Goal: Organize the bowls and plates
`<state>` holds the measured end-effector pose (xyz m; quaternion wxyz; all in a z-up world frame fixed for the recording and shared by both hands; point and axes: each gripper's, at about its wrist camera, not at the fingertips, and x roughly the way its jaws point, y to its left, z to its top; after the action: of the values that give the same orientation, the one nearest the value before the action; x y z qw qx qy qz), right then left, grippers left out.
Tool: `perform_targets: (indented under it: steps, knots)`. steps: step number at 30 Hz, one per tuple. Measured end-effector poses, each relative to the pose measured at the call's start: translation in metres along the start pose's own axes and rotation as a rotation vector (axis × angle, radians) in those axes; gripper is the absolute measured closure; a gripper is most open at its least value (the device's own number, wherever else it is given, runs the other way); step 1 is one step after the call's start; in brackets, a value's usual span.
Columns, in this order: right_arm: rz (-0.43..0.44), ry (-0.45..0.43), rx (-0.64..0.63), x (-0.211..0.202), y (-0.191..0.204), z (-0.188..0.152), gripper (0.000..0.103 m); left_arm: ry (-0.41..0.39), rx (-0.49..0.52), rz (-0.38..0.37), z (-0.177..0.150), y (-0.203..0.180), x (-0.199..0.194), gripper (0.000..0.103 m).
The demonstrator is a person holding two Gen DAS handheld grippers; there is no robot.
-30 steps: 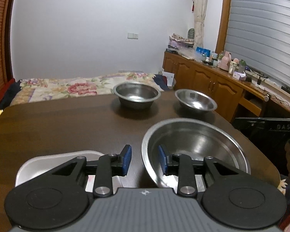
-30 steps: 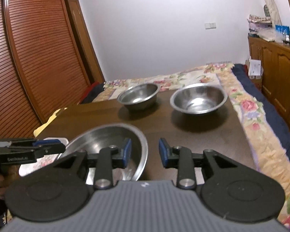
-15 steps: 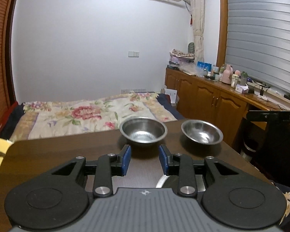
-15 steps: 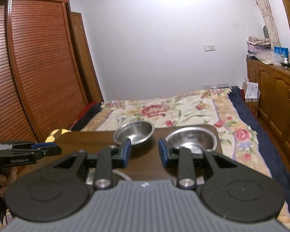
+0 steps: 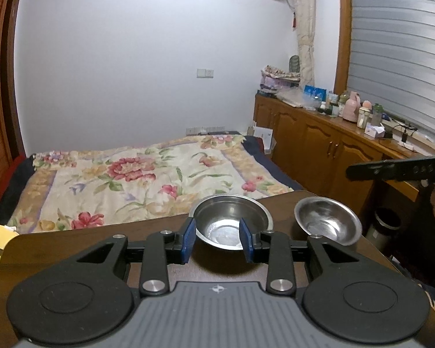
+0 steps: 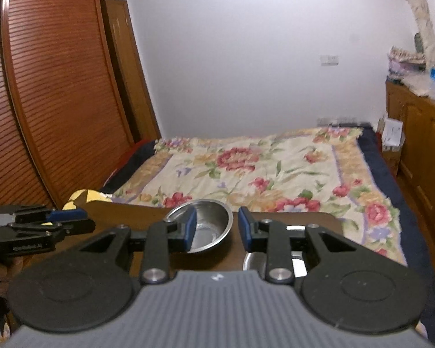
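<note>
The left gripper is held above the dark wooden table, its blue-padded jaws parted with nothing gripped between them. Through that gap the deeper steel bowl is seen, resting upright near the table's far edge — not touched by the pads. Just to its right a second, shallower steel bowl is set, close beside the first but apart from it, near the table's right corner. Beyond the table a floral bedspread is spread over a bed, and a wooden cabinet is lined along the right wall, cluttered with bottles and small items.

From the right wrist view, the right gripper is likewise carried over the table with its jaws partly open and empty. The deeper bowl is framed just left of the gap, partly hidden behind the left finger. Below the right finger a strip of polished steel is glimpsed — which vessel it belongs to cannot be told. At the left edge the other gripper is seen side-on, its blue pad showing, held by a hand that is mostly out of frame. A louvred wooden wardrobe is stood against the left wall.
</note>
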<state>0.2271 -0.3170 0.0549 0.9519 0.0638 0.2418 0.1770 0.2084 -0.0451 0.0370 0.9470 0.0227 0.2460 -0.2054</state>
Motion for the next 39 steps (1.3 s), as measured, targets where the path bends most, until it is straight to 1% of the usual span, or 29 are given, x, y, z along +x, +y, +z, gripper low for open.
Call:
perform_targets:
  steps: [4,10,18,24,33,34,36,39]
  knots:
    - [0.016,0.072,0.024,0.034,-0.009,0.006,0.070,0.035,-0.022,-0.001,0.006,0.007,0.023,0.068]
    - [0.025,0.155,0.033,0.076,-0.015,0.010,0.070,0.098,-0.047,-0.001,0.010,0.016,0.061,0.068]
    - [0.047,0.239,0.033,0.114,-0.013,0.008,0.070,0.161,-0.071,-0.002,0.007,0.024,0.094,0.068]
    - [0.056,0.285,0.020,0.131,-0.009,0.004,0.070,0.183,-0.143,-0.014,0.005,0.033,0.109,0.068]
    - [0.058,0.316,0.024,0.144,-0.007,-0.002,0.070,0.224,-0.146,-0.012,0.004,0.034,0.128,0.068]
    - [0.061,0.318,0.022,0.145,-0.006,-0.003,0.070,0.227,-0.146,-0.008,0.003,0.034,0.130,0.069]
    - [0.064,0.328,0.017,0.147,-0.005,-0.003,0.070,0.235,-0.152,-0.002,0.002,0.035,0.133,0.075]
    - [0.066,0.337,0.013,0.149,-0.004,-0.004,0.071,0.243,-0.169,-0.006,0.001,0.037,0.135,0.077]
